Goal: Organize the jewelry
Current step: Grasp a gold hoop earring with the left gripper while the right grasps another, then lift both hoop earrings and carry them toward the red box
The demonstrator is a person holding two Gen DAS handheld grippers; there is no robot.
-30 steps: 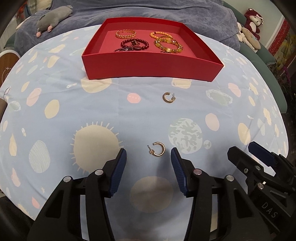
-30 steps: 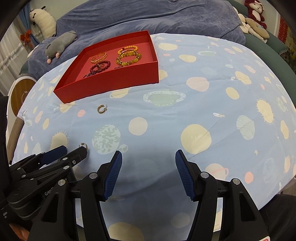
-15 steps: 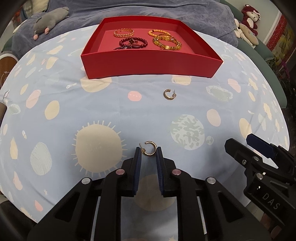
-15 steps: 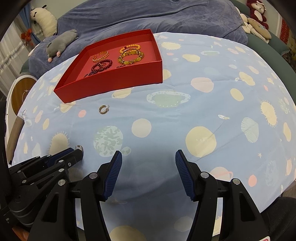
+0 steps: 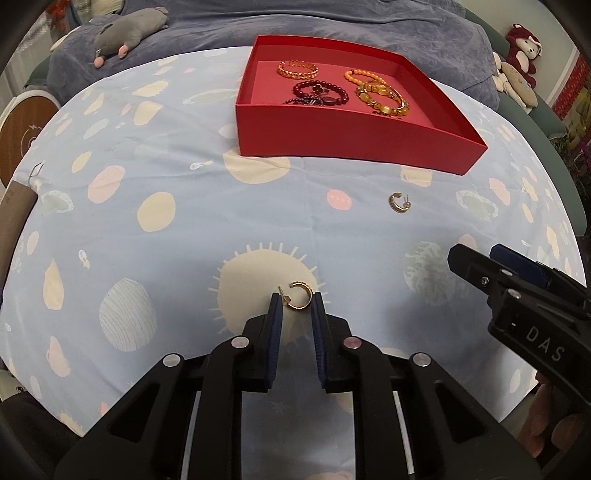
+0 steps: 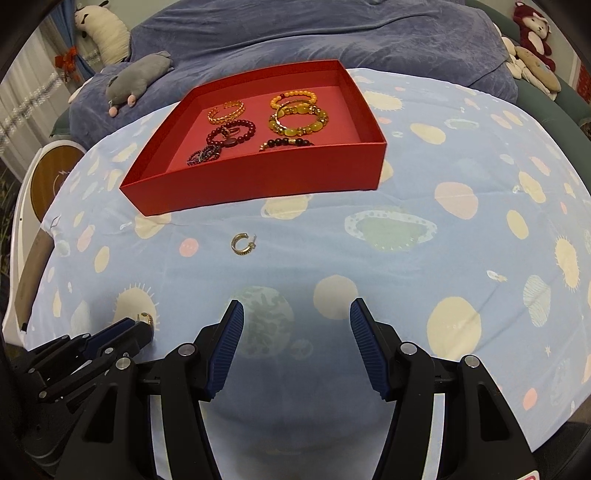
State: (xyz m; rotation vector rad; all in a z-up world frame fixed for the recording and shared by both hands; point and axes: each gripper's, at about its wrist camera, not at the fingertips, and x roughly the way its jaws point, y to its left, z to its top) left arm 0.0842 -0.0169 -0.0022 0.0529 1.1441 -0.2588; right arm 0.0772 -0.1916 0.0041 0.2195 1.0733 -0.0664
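Observation:
My left gripper (image 5: 297, 303) is shut on a gold hoop earring (image 5: 300, 296), held at the fingertips just above the blue patterned cloth; it also shows at the left of the right wrist view (image 6: 146, 318). A second, darker hoop earring (image 5: 399, 202) lies on the cloth in front of the red tray (image 5: 354, 146), also in the right wrist view (image 6: 242, 243). The tray (image 6: 258, 181) holds several bracelets (image 6: 297, 120). My right gripper (image 6: 296, 328) is open and empty above the cloth, to the right of the left gripper.
The cloth covers a round table (image 6: 461, 240) whose edge drops off near both grippers. A grey plush mouse (image 5: 129, 31) lies on the dark blue sofa behind. Plush toys (image 6: 532, 55) sit at the back right. A round wooden stool (image 6: 55, 177) stands at the left.
My left gripper closed on the gold earring, then lifted and swung left with it, so the tray now sits to the right. The right gripper rose a little and stayed open.

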